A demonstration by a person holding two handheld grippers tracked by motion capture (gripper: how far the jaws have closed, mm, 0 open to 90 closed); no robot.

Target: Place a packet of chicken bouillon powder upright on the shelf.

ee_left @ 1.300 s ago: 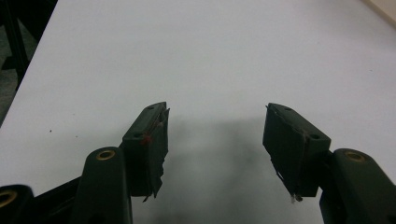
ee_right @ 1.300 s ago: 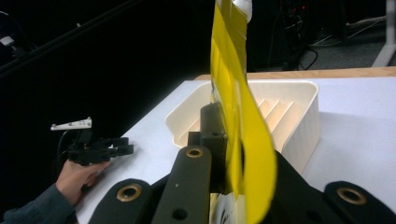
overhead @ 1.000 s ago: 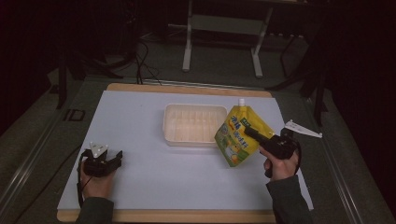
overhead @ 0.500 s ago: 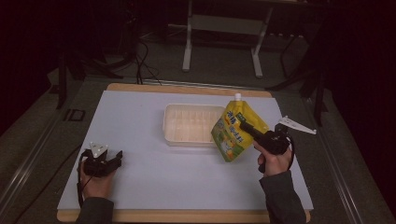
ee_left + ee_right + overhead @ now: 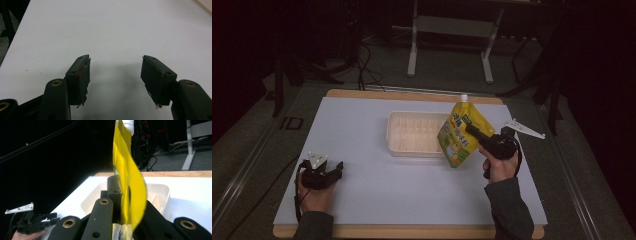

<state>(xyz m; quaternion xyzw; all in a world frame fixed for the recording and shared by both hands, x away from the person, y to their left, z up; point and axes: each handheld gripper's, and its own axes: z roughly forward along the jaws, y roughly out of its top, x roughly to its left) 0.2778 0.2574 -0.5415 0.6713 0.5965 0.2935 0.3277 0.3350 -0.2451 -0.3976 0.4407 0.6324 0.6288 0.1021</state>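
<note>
The right tongs [image 5: 472,131] pinch a yellow spouted pouch [image 5: 458,134] mid-body, carrying it upright in the air at the right end of the shallow tray [image 5: 412,131], probably to set it in. The left tongs [image 5: 337,167] rest spread wide and empty on the desk [image 5: 362,125]. The right gripper view shows the pouch edge-on, bowed between the jaws; the high view shows its printed face

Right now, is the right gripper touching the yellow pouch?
Touching. In the right gripper view, the right gripper has its jaws closed on the yellow pouch, which is pinched between them with no gap.
</note>
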